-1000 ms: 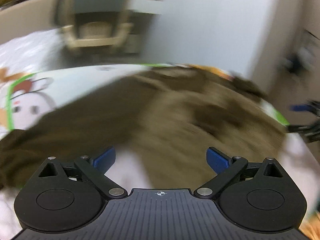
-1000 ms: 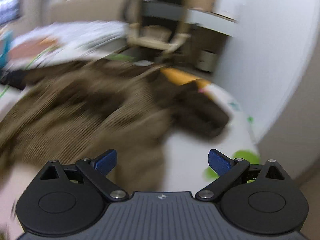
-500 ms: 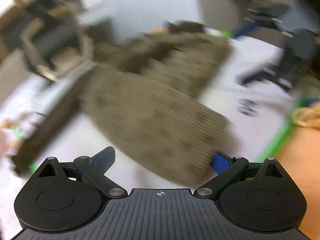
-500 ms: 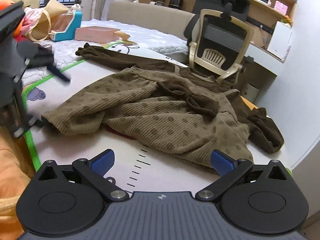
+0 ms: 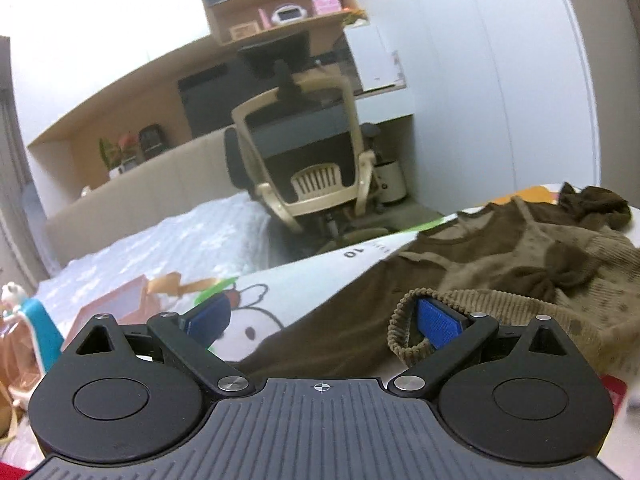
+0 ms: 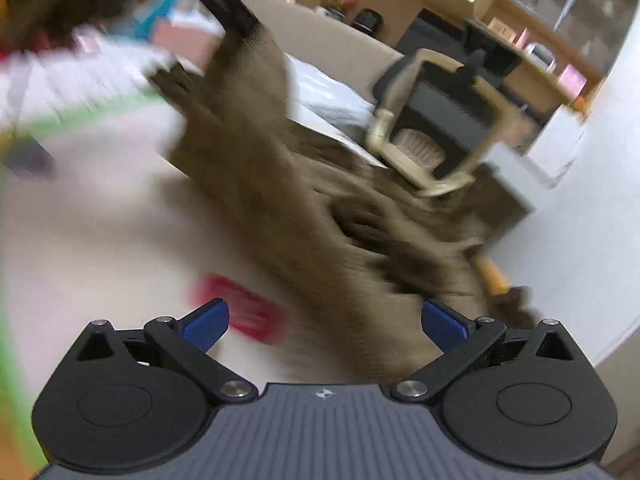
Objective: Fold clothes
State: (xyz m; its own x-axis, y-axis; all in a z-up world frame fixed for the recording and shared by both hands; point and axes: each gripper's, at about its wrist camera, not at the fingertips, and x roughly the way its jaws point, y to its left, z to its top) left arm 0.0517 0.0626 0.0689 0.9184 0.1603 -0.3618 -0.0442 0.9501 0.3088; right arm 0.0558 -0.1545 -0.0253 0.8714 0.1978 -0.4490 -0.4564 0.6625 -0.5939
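Left wrist view: the left gripper (image 5: 322, 318) has its jaws spread wide, and the ribbed cuff (image 5: 400, 330) of the brown knitted dotted sweater (image 5: 520, 276) loops round its right blue pad. The sweater lies on a white cartoon-printed mat (image 5: 280, 292).

Right wrist view, blurred: the right gripper (image 6: 324, 322) has its jaws wide, holding nothing, above the sweater (image 6: 304, 216).

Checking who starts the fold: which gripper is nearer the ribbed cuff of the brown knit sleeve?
Left. The left gripper has the ribbed cuff looped over one finger; the right gripper hovers open over the sweater's body.
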